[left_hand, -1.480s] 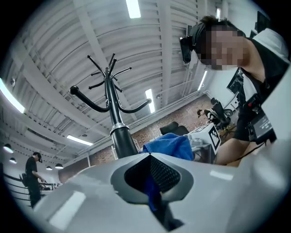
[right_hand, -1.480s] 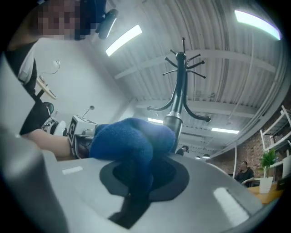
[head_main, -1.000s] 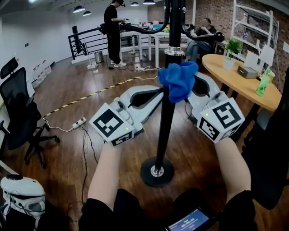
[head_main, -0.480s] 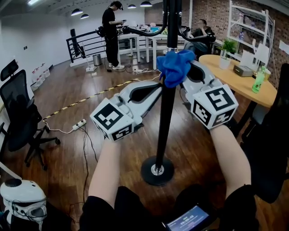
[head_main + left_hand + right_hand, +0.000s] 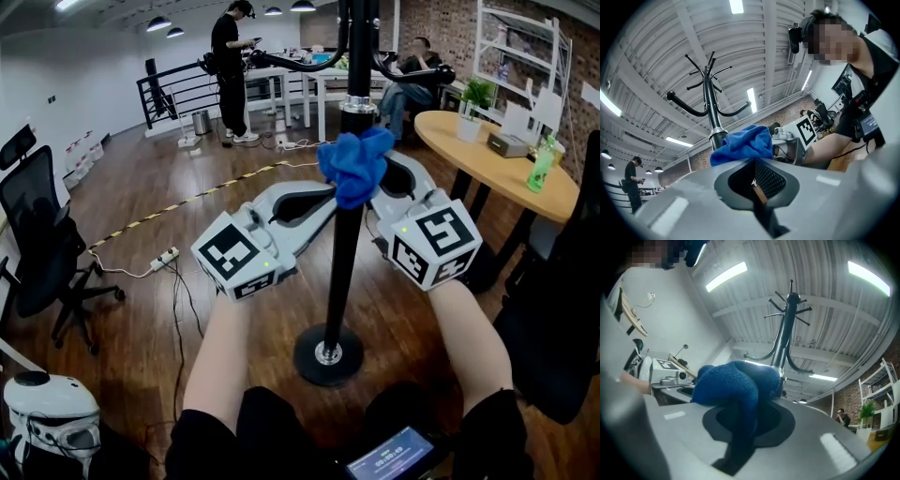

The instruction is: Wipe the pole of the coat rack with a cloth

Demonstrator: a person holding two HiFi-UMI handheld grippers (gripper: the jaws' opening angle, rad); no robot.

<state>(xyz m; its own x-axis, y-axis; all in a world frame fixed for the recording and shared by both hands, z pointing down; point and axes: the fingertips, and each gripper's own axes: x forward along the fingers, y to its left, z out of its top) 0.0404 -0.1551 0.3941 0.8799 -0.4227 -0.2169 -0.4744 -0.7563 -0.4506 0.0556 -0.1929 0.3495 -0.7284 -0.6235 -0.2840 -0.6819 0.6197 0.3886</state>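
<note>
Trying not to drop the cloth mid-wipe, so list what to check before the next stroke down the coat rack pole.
1. Right claw shut on cloth: ok, cloth runs down between its jaws.
2. Left claw shut on cloth: ok, cloth sits at its tips.
3. Cloth on pole: ok, bunched against it below the metal collar.
4. Cloth fully round pole: cannot tell, far side hidden.
5. Pole below cloth bare: ok, down to the base.
6. Base sitting flat: ok.

Open floor [image 5: 187, 187] left of the pole [image 5: 339, 281] (office chair [image 5: 37, 234] well off); round table [image 5: 511, 183] crowds its right
</note>
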